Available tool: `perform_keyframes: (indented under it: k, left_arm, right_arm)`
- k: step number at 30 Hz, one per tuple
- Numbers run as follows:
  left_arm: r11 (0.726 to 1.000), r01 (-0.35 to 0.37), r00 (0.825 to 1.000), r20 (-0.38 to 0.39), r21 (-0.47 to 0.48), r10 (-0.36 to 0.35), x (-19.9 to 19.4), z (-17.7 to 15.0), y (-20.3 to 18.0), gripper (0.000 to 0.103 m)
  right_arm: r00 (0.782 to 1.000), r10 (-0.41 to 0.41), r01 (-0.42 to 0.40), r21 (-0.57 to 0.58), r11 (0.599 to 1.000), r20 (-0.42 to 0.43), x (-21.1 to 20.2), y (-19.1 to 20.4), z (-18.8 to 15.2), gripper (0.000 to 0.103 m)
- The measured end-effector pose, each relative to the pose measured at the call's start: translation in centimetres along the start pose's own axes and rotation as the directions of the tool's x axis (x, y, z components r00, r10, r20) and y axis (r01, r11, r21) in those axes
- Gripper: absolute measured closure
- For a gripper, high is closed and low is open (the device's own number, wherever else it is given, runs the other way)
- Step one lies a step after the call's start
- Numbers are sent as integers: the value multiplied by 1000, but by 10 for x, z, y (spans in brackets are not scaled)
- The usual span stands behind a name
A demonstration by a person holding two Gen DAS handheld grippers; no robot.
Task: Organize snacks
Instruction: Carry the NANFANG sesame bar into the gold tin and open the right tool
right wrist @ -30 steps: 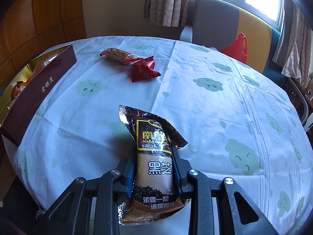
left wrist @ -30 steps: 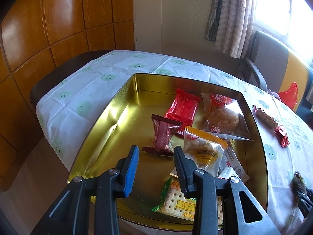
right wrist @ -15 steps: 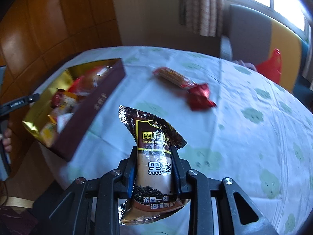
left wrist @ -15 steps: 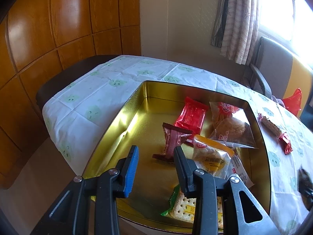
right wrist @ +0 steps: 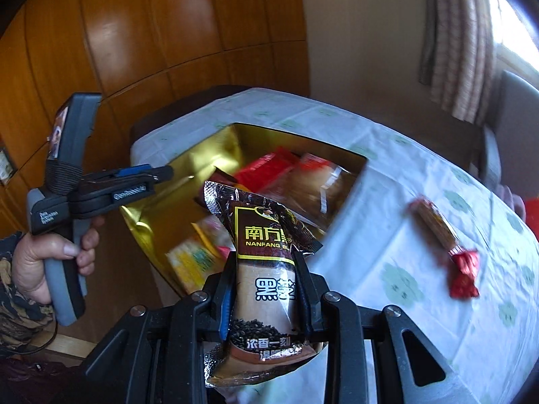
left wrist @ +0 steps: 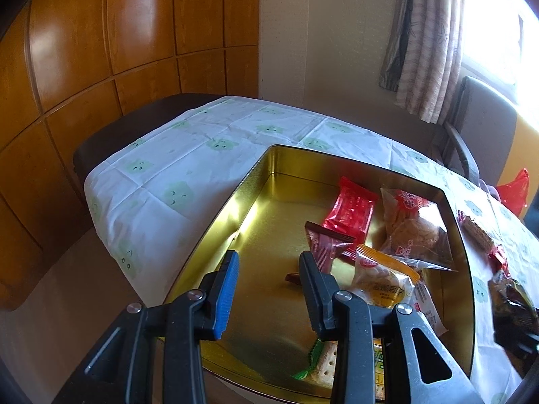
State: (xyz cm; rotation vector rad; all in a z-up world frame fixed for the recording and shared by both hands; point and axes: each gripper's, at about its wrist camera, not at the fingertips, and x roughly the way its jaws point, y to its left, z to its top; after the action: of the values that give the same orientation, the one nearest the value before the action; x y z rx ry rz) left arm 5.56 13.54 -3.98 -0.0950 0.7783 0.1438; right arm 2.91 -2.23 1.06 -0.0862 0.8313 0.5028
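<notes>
Table under cloud-print cloth [left wrist: 209, 155] carries gold tin [left wrist: 269, 242] of snacks; right gripper [right wrist: 262, 269] clamps brown sesame packet [right wrist: 266, 262] above tin's near edge; left gripper [left wrist: 267, 279] gapes wide, nothing held, over tin.

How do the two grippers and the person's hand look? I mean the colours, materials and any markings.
Both the left gripper and the right gripper have black plastic frames with silver rivets and one blue finger pad. The left one has a grey handle with small white lettering. The left hand is bare, with a dark patterned sleeve.
</notes>
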Motion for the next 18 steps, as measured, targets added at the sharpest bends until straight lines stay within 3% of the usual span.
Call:
perform_keyframes:
  k: [5,11,18]
  left_arm:
    - [1000,-16,1000,6,-26,16,0,1,6,65]
    - [999,-22,1000,-1,-38,22,3,1,11,65]
    - [999,-20,1000,-5,-44,20,4,1,12,65]
  right_arm:
    - [997,69,-71,-68,995,-28,31,23,19,72]
    - [984,119,-130,-86,988,-130,83,33,30,70]
    - [982,143,-153,-74,985,-125,66,33,18,70]
